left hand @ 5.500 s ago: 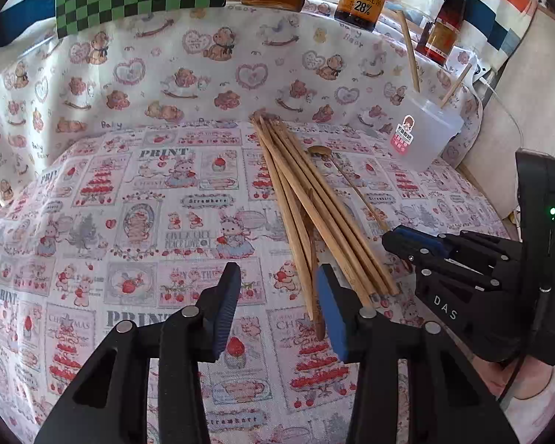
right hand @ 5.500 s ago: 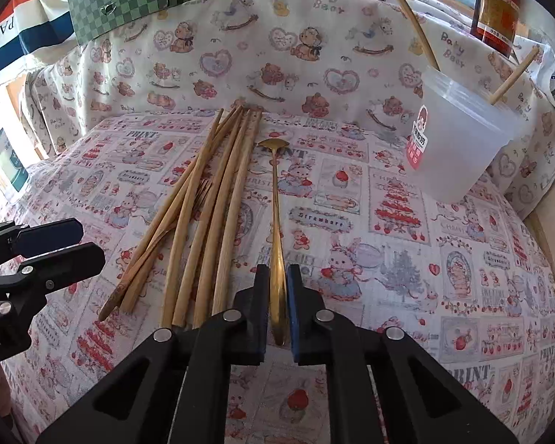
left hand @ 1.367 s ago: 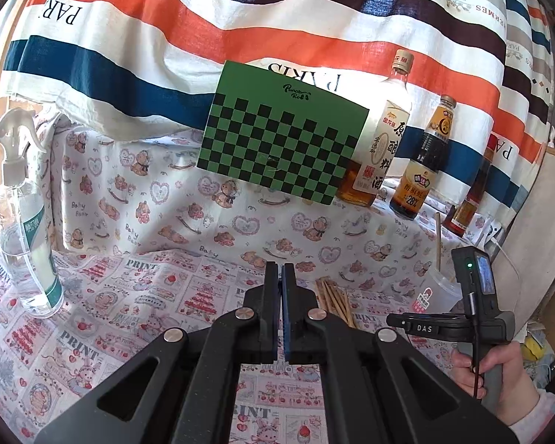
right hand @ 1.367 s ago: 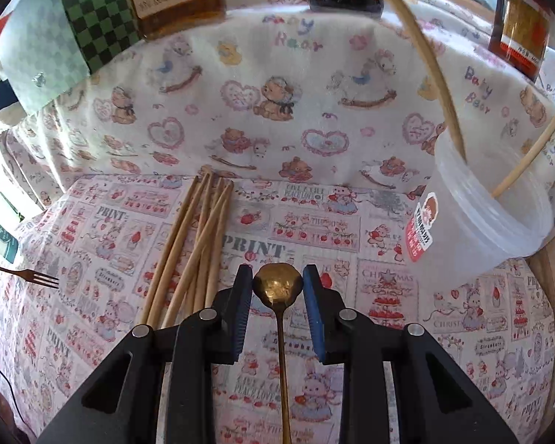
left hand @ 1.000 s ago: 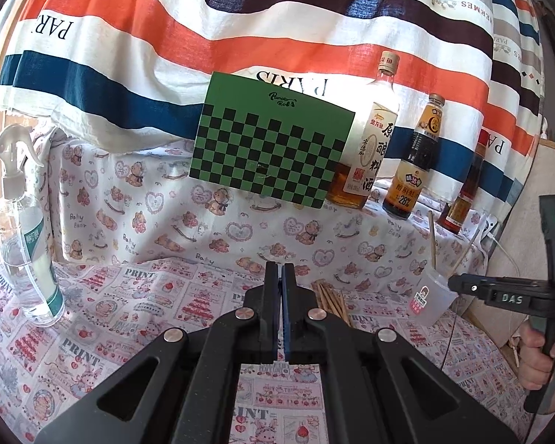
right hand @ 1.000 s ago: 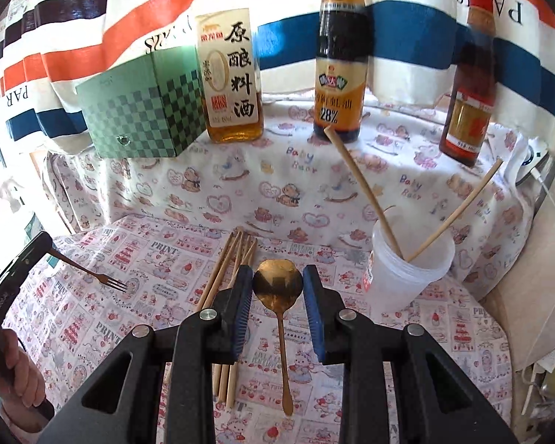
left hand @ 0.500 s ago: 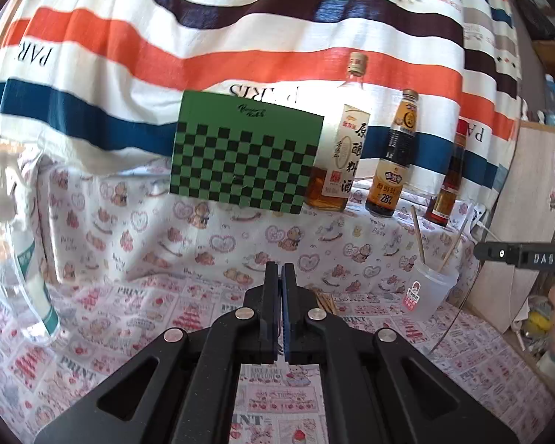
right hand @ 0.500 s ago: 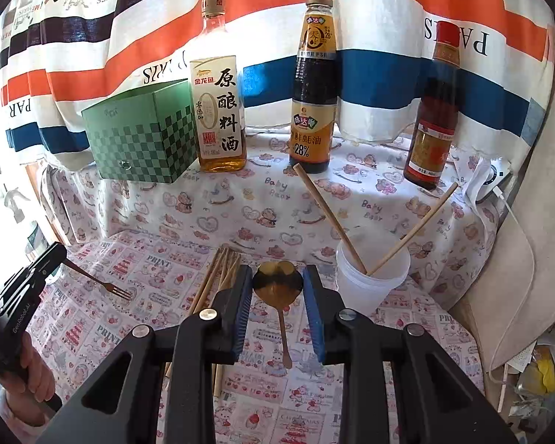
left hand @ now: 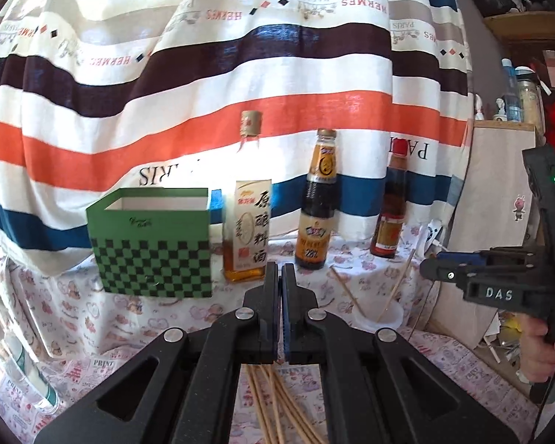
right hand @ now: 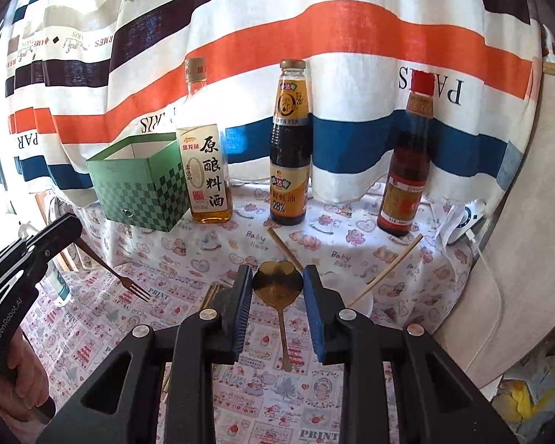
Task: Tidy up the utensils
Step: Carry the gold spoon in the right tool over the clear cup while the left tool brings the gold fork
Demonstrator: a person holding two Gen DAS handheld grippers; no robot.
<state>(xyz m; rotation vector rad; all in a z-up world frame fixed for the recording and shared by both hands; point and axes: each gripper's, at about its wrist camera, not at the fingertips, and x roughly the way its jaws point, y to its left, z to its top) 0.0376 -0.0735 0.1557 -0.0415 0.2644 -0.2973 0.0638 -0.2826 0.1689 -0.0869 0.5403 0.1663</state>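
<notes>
My right gripper is shut on the bowl of a gold spoon, held high above the table with its handle hanging down. My left gripper is shut on a small gold fork; the fork shows only in the right wrist view, sticking out of that gripper at the left. A bundle of wooden chopsticks lies on the patterned cloth below. A clear plastic cup at the right holds two chopsticks. A green checkered box with an open top stands on the back shelf.
Three sauce bottles stand on the raised shelf beside the box, in front of a striped curtain. A spray bottle stands at the far left. A white charger and cable lie at the right edge. The right gripper shows at the left view's right side.
Both grippers have risen and tilted up, so the bottles, the box's open top and the curtain fill more of the views. The spoon and fork stay held.
</notes>
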